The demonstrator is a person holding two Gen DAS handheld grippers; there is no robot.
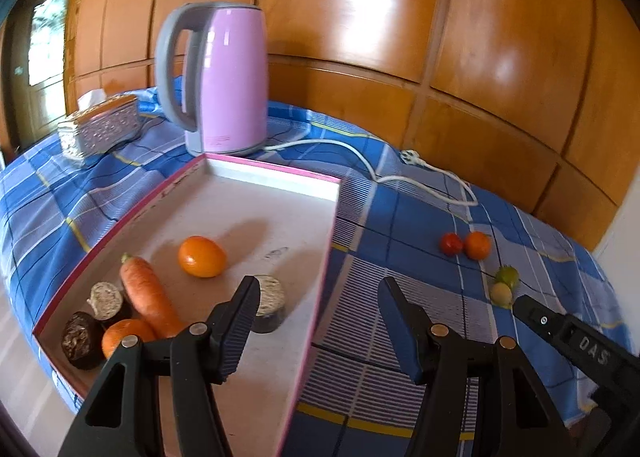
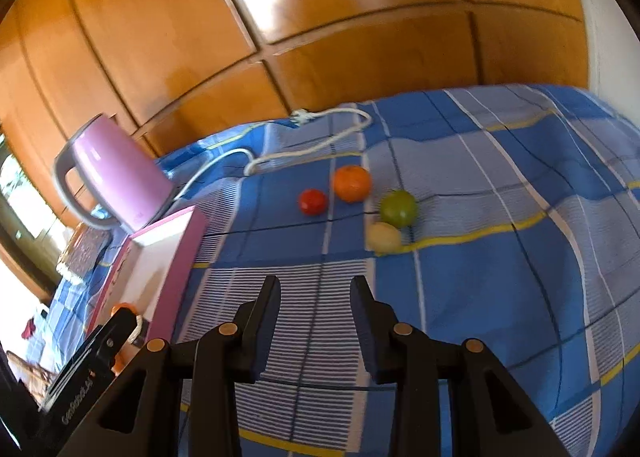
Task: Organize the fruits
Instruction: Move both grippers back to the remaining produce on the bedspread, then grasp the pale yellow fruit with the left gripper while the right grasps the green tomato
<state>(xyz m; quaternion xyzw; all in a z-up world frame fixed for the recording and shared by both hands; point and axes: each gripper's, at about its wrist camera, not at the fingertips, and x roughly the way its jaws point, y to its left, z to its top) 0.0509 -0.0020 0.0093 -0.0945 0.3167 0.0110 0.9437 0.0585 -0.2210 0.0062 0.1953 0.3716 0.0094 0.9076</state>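
Note:
A shallow pink-rimmed box lies on the blue checked cloth. It holds an orange, a carrot, a second orange and several dark round cakes. My left gripper is open and empty, hanging over the box's right wall. On the cloth to the right lie a red tomato, an orange, a green fruit and a pale yellow fruit. My right gripper hovers in front of them, narrowly open, with only cloth between its fingers.
A pink kettle stands behind the box, and its white cord trails across the cloth to a plug. A silver patterned tissue box sits at the back left. Wooden panelling rises behind the table.

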